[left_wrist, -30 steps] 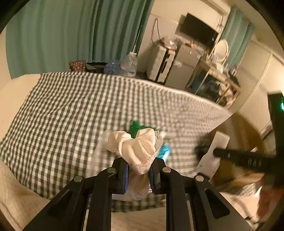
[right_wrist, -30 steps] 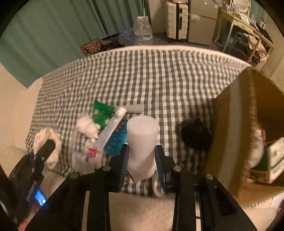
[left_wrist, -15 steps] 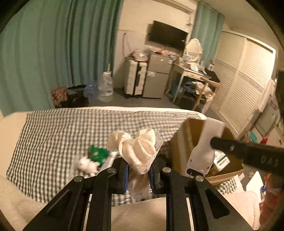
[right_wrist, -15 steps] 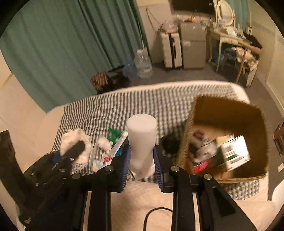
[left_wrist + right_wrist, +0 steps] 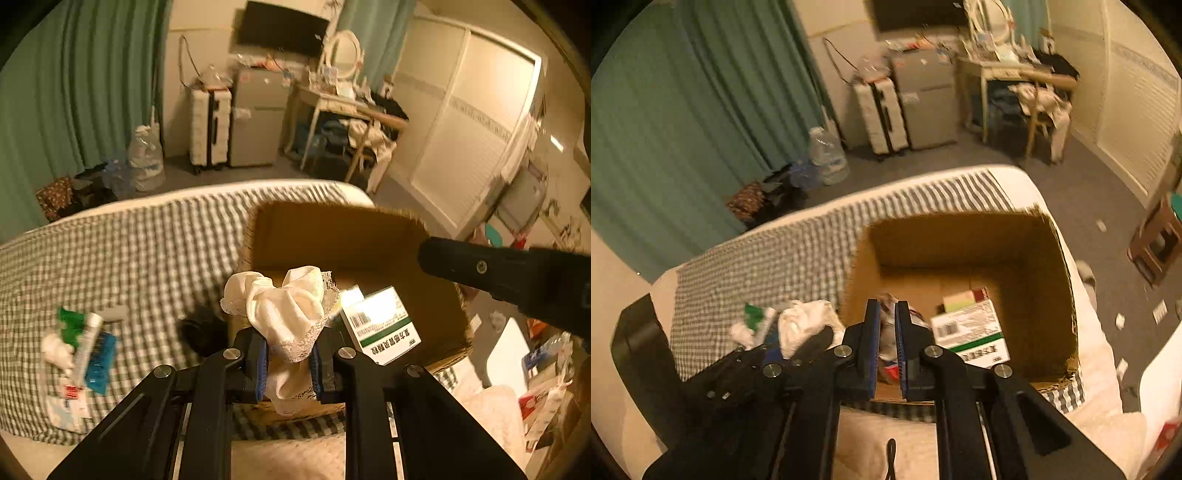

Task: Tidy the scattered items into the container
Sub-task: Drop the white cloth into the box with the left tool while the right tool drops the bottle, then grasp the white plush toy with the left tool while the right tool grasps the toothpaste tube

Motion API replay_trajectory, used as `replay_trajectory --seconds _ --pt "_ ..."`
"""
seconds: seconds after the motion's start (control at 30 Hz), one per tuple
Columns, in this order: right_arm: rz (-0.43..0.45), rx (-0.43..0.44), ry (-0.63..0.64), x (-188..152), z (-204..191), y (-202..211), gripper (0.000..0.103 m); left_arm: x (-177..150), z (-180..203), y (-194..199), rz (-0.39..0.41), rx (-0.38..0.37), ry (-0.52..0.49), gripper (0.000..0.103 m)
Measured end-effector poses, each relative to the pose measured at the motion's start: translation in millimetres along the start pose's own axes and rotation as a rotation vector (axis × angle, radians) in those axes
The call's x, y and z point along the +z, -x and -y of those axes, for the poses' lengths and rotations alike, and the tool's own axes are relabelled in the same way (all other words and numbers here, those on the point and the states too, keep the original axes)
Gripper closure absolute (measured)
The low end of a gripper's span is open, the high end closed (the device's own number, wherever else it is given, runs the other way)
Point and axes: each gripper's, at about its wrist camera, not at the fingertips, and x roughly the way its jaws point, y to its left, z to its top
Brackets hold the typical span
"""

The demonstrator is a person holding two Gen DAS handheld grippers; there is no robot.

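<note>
A: Left wrist view. What is the status?

B: The left gripper (image 5: 290, 363) is clamped on a crumpled cream cloth with a lace edge (image 5: 286, 308), which bulges above the blue pads. It hangs at the near wall of the open brown cardboard box (image 5: 343, 236), which sits on the green-and-white checked bedspread (image 5: 140, 254). Inside the box lies a white carton with a green stripe and a barcode (image 5: 380, 325).

A: What is left outside?

B: A cluster lies on the bedspread, well left of the box: a green packet (image 5: 70, 325), a white tube (image 5: 86, 345), a blue blister strip (image 5: 100, 358) and a small white fluffy piece (image 5: 55, 350). A black rounded object (image 5: 201, 332) lies just beside the box's left wall.

A: Right wrist view?

B: The right gripper (image 5: 887, 349) is above the near edge of the box, its jaws nearly together with only a thin gap and nothing between them. The striped carton and a few smaller items, too blurred to name, rest on the box floor. The left gripper and its cloth appear at lower left, beside the box wall.

A: Progress?

B: Judged partial. Several items are stowed; the cloth is not yet released inside, and the cluster and the black object remain to collect.
</note>
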Motion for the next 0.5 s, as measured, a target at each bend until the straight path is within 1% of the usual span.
replay_trajectory --seconds 0.07,0.1,0.13,0.17,0.2,0.23,0.27,0.3,0.4,0.5 --pt "-0.031 0.019 -0.034 1.9 11.6 -14.9 0.095 -3.8 1.7 -13.5 -0.015 -0.016 0.007 0.076" --pt "-0.04 0.015 -0.044 2.0 15.5 -20.1 0.095 -5.5 1.9 -19.6 -0.028 -0.032 0.008 0.055" --pt "-0.047 0.007 -0.052 3.2 18.2 -24.7 0.095 -6.9 2.1 -24.4 -0.039 -0.047 0.008 0.026" --pt "-0.048 0.005 -0.058 3.2 20.7 -26.3 0.092 -7.8 1.3 -26.1 -0.041 -0.036 0.01 0.015" --pt "-0.047 0.009 -0.073 5.4 24.2 -29.5 0.088 -8.7 -1.4 -24.2 -0.022 -0.02 0.014 0.009" --pt "-0.044 0.014 -0.088 3.9 26.7 -28.7 0.069 -8.7 -4.6 -21.6 -0.002 -0.021 0.015 0.009" --pt "-0.042 0.015 -0.106 5.4 29.4 -28.1 0.048 -7.8 -7.7 -18.6 0.009 -0.02 0.018 0.008" --pt "-0.033 0.013 -0.117 3.6 30.1 -25.1 0.043 -6.1 -11.7 -15.4 0.014 -0.015 0.022 0.008" --pt "-0.007 0.023 -0.114 3.3 25.6 -18.3 0.042 2.4 -36.1 3.9 0.041 0.033 0.038 0.007" --pt "0.009 0.058 -0.094 2.6 12.8 -13.4 0.042 11.0 -77.4 28.9 0.074 0.124 0.063 0.003"
